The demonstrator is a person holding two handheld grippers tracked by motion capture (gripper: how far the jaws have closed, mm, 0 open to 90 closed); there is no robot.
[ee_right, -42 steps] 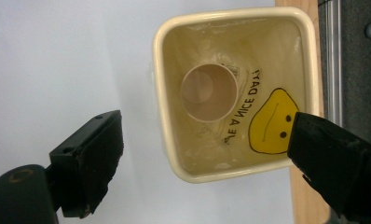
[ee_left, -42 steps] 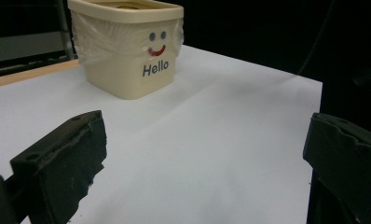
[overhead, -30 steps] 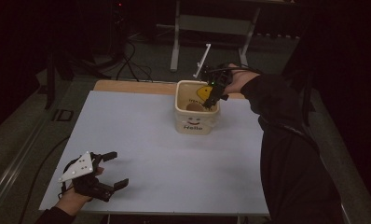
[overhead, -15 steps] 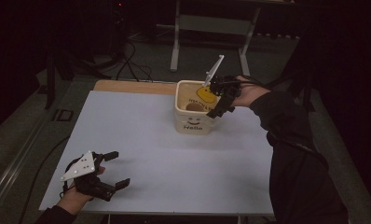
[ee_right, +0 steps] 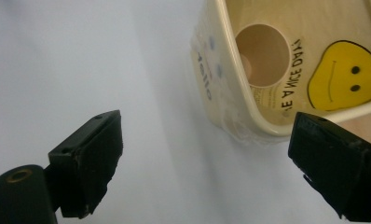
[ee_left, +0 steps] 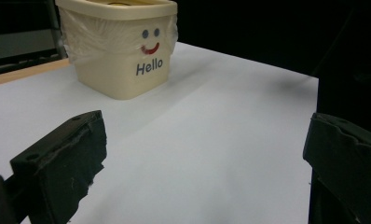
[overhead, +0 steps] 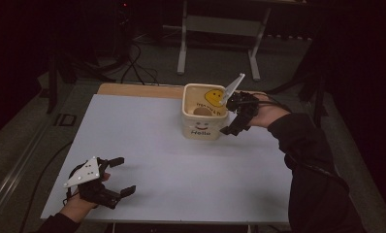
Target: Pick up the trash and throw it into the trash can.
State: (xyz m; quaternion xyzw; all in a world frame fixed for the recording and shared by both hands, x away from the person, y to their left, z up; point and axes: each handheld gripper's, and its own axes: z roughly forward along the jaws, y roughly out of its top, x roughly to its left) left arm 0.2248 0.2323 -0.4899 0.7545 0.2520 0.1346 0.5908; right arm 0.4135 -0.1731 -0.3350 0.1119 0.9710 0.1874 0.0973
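Hovering beside the cream "Hello" tub [overhead: 204,116] at the table's far edge in the high view, right gripper [overhead: 234,116] has jaws spread, nothing between; left gripper [overhead: 119,175] rests at the near left corner, also spread and empty. Left gripper view: tub [ee_left: 120,51] stands upright, well ahead of the jaws, white tabletop [ee_left: 221,140] between. Right gripper view: paper cup [ee_right: 263,55] lies inside the tub [ee_right: 230,107], smiley sticker [ee_right: 344,77] on its inner wall. Best approach: come in over the rim, clear of the wall, then close on the cup's lip.

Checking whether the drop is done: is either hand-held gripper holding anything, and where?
Nothing is held. The right hand-held gripper is open beside the bin; the left hand-held gripper is open too.
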